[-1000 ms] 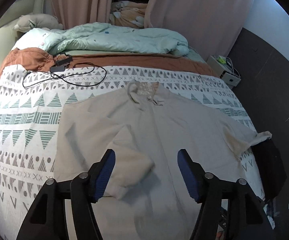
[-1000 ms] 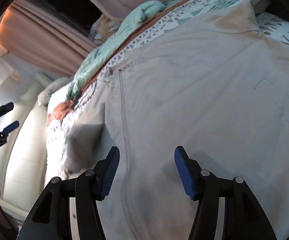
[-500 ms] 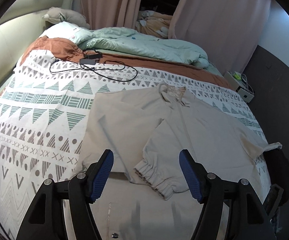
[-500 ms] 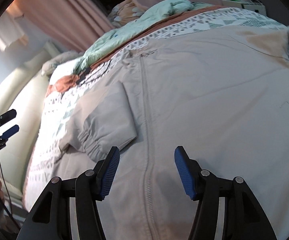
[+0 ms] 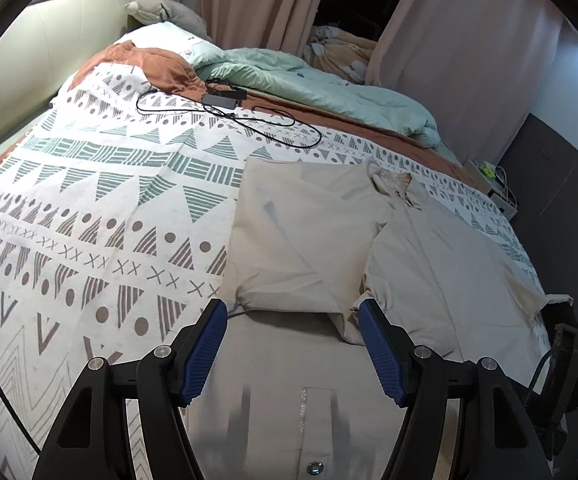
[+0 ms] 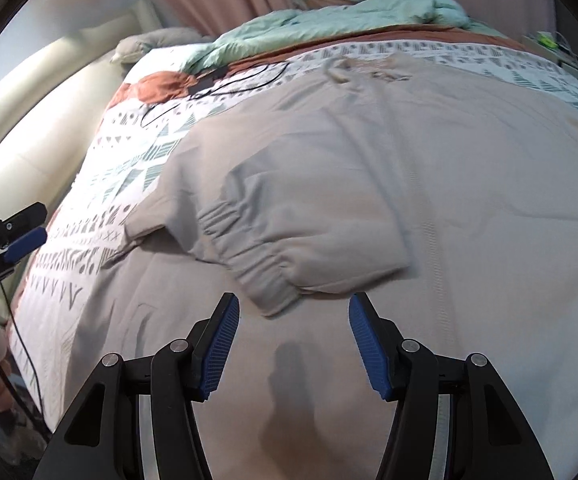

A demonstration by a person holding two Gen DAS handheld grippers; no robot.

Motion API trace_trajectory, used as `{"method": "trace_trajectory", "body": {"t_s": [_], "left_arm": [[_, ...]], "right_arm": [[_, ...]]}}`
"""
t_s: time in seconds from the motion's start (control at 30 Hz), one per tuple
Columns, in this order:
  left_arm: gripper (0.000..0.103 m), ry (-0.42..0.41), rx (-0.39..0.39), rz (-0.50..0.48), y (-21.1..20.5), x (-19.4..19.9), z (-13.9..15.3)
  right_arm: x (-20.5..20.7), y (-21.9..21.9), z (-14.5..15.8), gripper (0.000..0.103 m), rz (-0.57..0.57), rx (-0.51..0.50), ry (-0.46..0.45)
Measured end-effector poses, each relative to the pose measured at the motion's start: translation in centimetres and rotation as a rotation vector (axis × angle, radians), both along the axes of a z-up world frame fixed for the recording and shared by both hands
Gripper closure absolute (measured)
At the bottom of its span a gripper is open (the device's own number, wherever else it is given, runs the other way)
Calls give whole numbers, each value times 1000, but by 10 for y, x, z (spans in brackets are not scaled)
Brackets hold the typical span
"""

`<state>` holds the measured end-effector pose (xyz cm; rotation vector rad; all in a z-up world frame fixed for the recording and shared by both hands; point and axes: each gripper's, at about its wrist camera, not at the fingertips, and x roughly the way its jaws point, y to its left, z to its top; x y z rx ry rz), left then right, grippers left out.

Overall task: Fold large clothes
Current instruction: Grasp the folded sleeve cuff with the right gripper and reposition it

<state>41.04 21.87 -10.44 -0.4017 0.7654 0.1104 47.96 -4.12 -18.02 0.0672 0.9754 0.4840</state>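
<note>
A large beige zip jacket (image 5: 429, 248) lies spread flat on the patterned bedspread (image 5: 89, 200), collar toward the far side. Its left sleeve (image 5: 301, 248) is folded in over the body, with the elastic cuff (image 6: 261, 264) lying near the zip. My left gripper (image 5: 291, 340) is open and empty, above the jacket's lower left part. My right gripper (image 6: 291, 340) is open and empty, hovering just short of the folded cuff, over the jacket (image 6: 429, 184). The left gripper also shows at the left edge of the right wrist view (image 6: 17, 236).
A black charger with its cable (image 5: 225, 100) lies on the far part of the bed. A green duvet (image 5: 329, 80) and an orange blanket (image 5: 157, 60) are bunched beyond it. A dark bag (image 5: 569, 364) sits off the bed's right edge. Curtains (image 5: 449, 32) hang behind.
Both grippers have drawn back and to the left of the jacket. The folded sleeve stays lying on the body; the right wrist view has swung from the jacket's right side to the cuff.
</note>
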Motion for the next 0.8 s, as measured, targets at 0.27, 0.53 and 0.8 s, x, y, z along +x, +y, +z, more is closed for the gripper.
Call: {"method": "trace_trajectory", "body": {"t_s": [0.27, 0.53, 0.8], "left_arm": [[34, 56, 57, 86, 27, -3, -23], [34, 56, 36, 91, 39, -9, -27], [34, 43, 9, 131, 44, -10, -30]], "right_arm": [[11, 60, -12, 43, 135, -219, -35], [29, 60, -22, 70, 155, -284, -29], [43, 13, 36, 90, 107, -169, -97]]}}
